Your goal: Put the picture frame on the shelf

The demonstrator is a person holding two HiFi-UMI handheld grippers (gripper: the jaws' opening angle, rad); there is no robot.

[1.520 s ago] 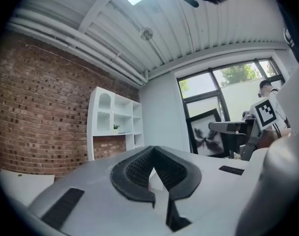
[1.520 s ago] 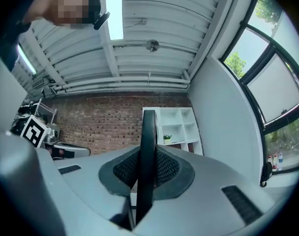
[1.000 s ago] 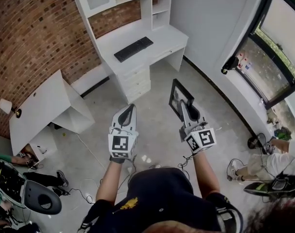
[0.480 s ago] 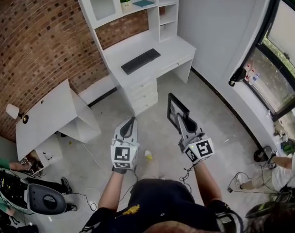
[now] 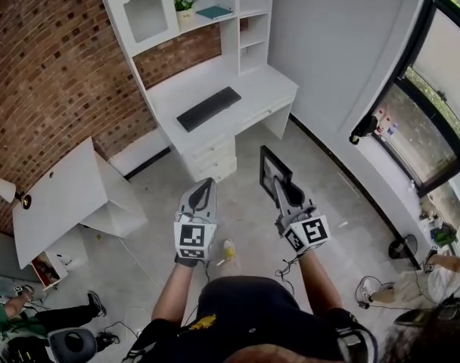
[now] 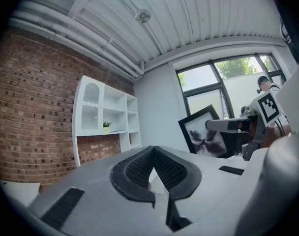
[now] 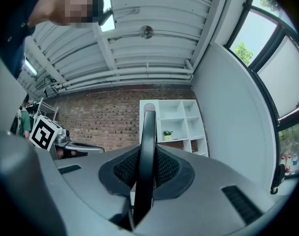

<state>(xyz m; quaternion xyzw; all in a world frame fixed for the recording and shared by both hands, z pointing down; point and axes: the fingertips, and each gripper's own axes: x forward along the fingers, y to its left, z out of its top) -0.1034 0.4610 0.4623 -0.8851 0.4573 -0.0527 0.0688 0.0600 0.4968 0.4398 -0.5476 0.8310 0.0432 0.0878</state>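
Since a second ago the whole room has slid in the head view: the white shelf [image 5: 231,6] and the table [image 5: 256,82] beneath it now show more fully at the top, and the seated person at the right has dropped to the lower right corner. Both tools keep the same places side by side in front of the wearer.

The right hand-held gripper [image 5: 280,183] pinches the picture frame [image 5: 271,169] by its edge. The right gripper view shows the dark frame edge-on, upright, clamped between the two ribbed pads. The frame is in the air above the floor [image 5: 245,146], well apart from the shelf and short of the table. From the left gripper view its black border and a dark print on white are visible.

The left hand-held gripper [image 5: 206,187] has its jaws pressed together at the tips, with nothing between them. It points level toward the shelf unit.

A black keyboard [image 5: 209,108] lies on the table. On one shelf board stand a small potted plant [image 5: 185,5] and, just beside it, a flat teal book [image 5: 214,11]. A brick wall [image 5: 48,59] runs behind and to the left.
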